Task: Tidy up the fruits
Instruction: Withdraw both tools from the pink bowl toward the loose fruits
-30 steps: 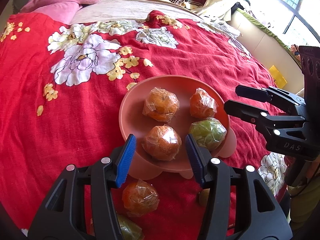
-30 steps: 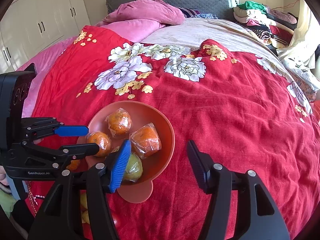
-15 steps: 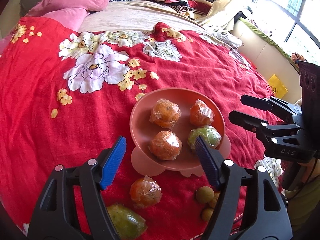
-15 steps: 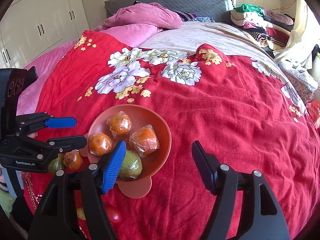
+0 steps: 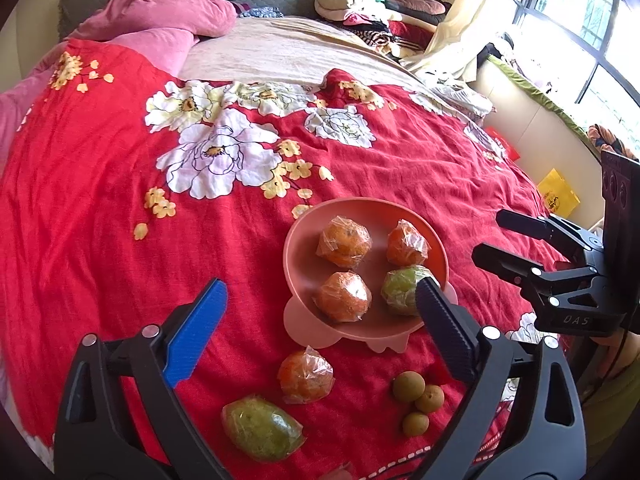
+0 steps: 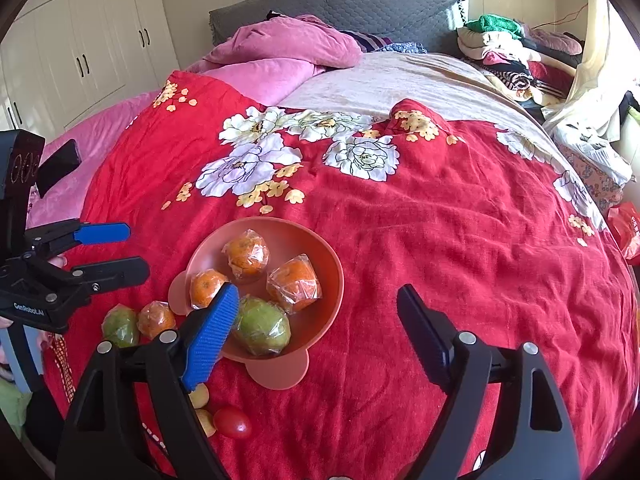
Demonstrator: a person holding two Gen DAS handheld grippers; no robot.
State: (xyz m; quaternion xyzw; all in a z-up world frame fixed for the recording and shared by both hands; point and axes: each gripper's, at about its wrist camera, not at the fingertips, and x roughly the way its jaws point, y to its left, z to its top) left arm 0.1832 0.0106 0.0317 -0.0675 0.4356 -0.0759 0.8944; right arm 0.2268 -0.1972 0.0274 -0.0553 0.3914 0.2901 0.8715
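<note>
A pink bowl (image 5: pixel 304 240) (image 6: pixel 332 272) sits on the red floral bedspread and holds three wrapped oranges (image 5: pixel 344 236) and one wrapped green fruit (image 5: pixel 400 290) (image 6: pixel 262 326). In front of the bowl lie a wrapped orange (image 5: pixel 306 374) (image 6: pixel 156 320), a wrapped green fruit (image 5: pixel 260 428) (image 6: pixel 120 326) and three small round fruits (image 5: pixel 418 398). A red tomato (image 6: pixel 233 422) lies near the bed's front edge. My left gripper (image 5: pixel 320 312) (image 6: pixel 116 250) is open and empty above the loose fruit. My right gripper (image 6: pixel 316 320) (image 5: pixel 486 236) is open and empty, right of the bowl.
Pink pillows (image 5: pixel 160 20) and a beige sheet (image 5: pixel 288 52) lie at the head of the bed. Folded clothes (image 5: pixel 360 4) are piled at the far right. White wardrobes (image 6: pixel 80 52) stand left of the bed. A window (image 5: pixel 580 28) is on the right.
Both grippers have pulled back and up from the bowl. The left jaws have opened wider. More loose fruit in front of the bowl has come into view.
</note>
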